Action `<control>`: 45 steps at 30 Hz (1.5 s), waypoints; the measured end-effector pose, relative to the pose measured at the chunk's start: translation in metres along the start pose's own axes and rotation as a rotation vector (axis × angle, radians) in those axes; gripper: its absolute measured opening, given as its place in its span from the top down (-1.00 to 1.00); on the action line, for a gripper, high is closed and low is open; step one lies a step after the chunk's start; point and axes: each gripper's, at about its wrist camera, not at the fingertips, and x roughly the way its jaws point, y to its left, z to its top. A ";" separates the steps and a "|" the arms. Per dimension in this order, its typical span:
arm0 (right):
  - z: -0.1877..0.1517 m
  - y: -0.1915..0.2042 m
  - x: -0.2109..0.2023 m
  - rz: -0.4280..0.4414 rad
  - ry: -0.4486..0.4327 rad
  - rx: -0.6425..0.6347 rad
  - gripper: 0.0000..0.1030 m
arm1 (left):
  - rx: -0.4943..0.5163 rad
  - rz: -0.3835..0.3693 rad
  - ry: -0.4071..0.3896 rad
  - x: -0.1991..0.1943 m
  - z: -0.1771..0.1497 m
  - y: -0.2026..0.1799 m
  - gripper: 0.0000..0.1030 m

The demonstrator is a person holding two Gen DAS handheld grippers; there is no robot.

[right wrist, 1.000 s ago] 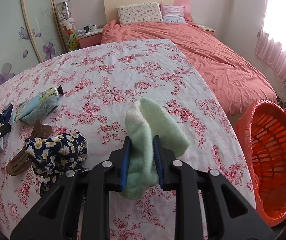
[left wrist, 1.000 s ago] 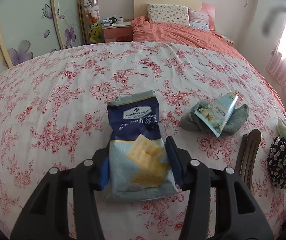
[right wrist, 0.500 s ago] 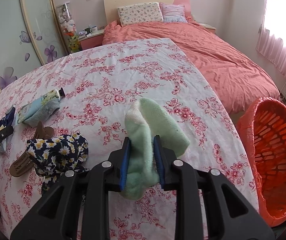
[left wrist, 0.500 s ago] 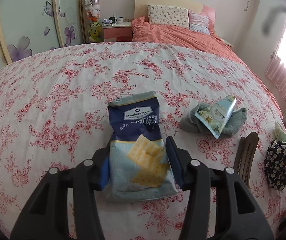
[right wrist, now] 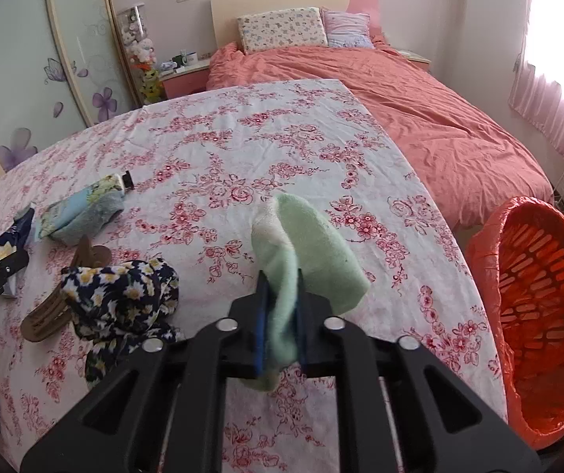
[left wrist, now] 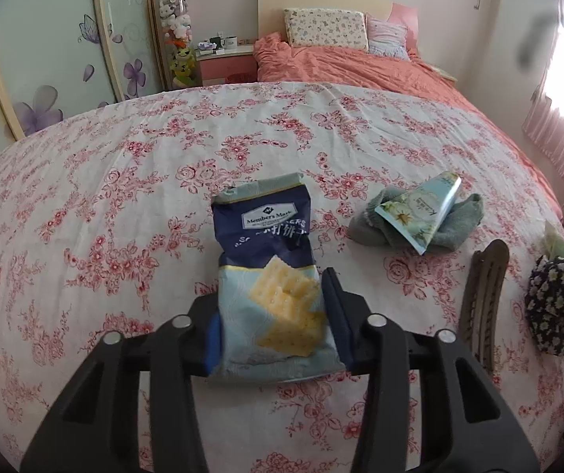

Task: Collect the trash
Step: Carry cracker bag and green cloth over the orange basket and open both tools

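Two grips: left gripper [left wrist: 272,327] closing across the light, crinkly cracker bag [left wrist: 270,276] beside the hair clip [left wrist: 483,299]; right gripper [right wrist: 280,315] clenched on the soft green cloth [right wrist: 305,260].

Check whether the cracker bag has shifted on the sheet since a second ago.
No. The cracker bag lies on the same red roses of the floral sheet, equally far from the grey cloth; the left gripper fingers are closing on it.
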 end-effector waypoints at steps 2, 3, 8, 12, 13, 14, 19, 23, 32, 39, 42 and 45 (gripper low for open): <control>0.001 0.000 -0.009 0.009 -0.023 -0.002 0.84 | -0.006 0.011 -0.010 -0.004 -0.001 0.002 0.33; 0.001 0.000 -0.015 0.009 -0.039 -0.009 0.84 | -0.009 0.010 -0.017 -0.008 -0.001 0.003 0.34; 0.010 0.001 -0.048 0.031 -0.107 -0.025 0.85 | 0.007 0.020 -0.056 -0.032 0.002 0.000 0.41; 0.016 -0.003 -0.075 0.061 -0.147 -0.010 0.85 | 0.028 -0.008 -0.088 -0.059 0.008 -0.011 0.41; 0.017 -0.005 -0.080 0.064 -0.156 -0.007 0.85 | 0.035 -0.018 -0.096 -0.066 0.009 -0.015 0.41; 0.017 -0.007 -0.087 0.068 -0.167 -0.004 0.85 | 0.041 -0.027 -0.101 -0.072 0.010 -0.019 0.40; 0.017 -0.016 -0.112 0.067 -0.208 0.005 0.85 | 0.070 -0.091 -0.117 -0.103 0.016 -0.049 0.40; 0.013 -0.026 -0.130 0.053 -0.236 0.013 0.85 | 0.095 -0.147 -0.129 -0.123 0.016 -0.077 0.40; 0.000 -0.067 -0.162 0.015 -0.301 0.065 0.85 | 0.173 -0.283 -0.160 -0.159 0.010 -0.154 0.40; -0.007 -0.118 -0.177 -0.040 -0.338 0.141 0.85 | 0.260 -0.408 -0.163 -0.169 0.005 -0.234 0.39; -0.009 -0.139 -0.177 -0.060 -0.343 0.175 0.85 | 0.309 -0.463 -0.156 -0.168 0.000 -0.274 0.39; -0.012 -0.159 -0.175 -0.070 -0.348 0.214 0.85 | 0.352 -0.518 -0.144 -0.164 -0.005 -0.314 0.38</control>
